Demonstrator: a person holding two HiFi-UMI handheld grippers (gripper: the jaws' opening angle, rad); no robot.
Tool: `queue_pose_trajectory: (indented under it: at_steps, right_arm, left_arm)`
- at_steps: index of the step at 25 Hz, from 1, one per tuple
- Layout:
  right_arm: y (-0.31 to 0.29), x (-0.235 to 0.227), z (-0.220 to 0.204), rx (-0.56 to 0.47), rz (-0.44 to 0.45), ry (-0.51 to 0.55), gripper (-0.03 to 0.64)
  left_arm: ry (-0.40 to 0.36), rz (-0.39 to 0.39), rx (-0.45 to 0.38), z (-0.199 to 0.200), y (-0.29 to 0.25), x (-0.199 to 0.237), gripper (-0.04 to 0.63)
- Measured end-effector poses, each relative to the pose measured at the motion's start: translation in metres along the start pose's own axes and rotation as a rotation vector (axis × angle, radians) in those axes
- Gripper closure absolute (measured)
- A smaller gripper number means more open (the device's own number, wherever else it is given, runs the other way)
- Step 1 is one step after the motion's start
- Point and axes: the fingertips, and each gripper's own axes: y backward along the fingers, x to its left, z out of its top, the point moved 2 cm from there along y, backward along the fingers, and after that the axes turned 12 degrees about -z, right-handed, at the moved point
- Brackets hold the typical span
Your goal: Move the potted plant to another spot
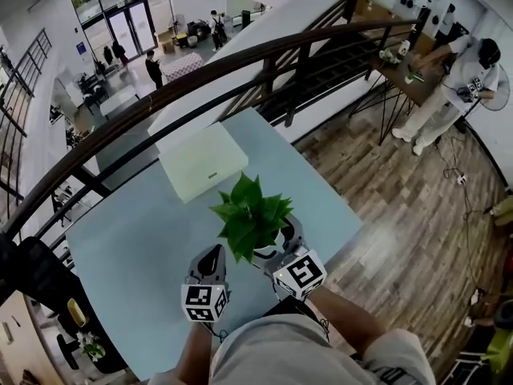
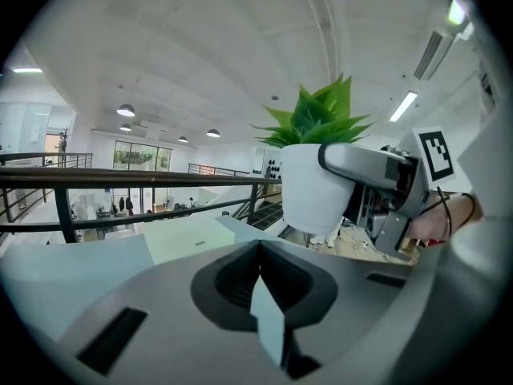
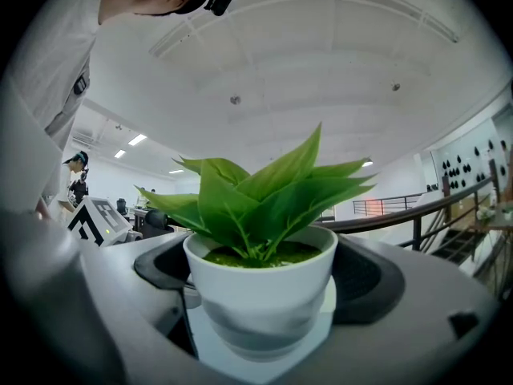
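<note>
The potted plant, green leaves in a small white pot, is over the near part of the pale blue table. My right gripper is shut on the pot, one jaw on each side of it. The frames do not show whether the pot's base touches the table. Just left of the plant, my left gripper is shut with nothing in it. From the left gripper view, the pot is ahead and to the right, with the right gripper wrapped round it.
A flat white box lies on the table beyond the plant. A dark curved railing runs behind the table, with a drop to a lower floor past it. To the right is wooden floor, where a person stands at another table.
</note>
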Motion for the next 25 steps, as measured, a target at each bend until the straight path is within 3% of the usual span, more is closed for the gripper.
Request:
queue_pose_trajectory:
  at_steps: [14,25]
  right_arm:
    - [0.040,-0.051,0.005,0.039,-0.188,-0.026,0.087]
    - [0.064,-0.072,-0.032,0.087,-0.336,-0.086,0.087]
  left_arm:
    - [-0.012,-0.193,0.073,0.000,-0.054,-0.037,0.583]
    - [-0.030,-0.296,0.150,-0.029,-0.077,-0.056,0.583]
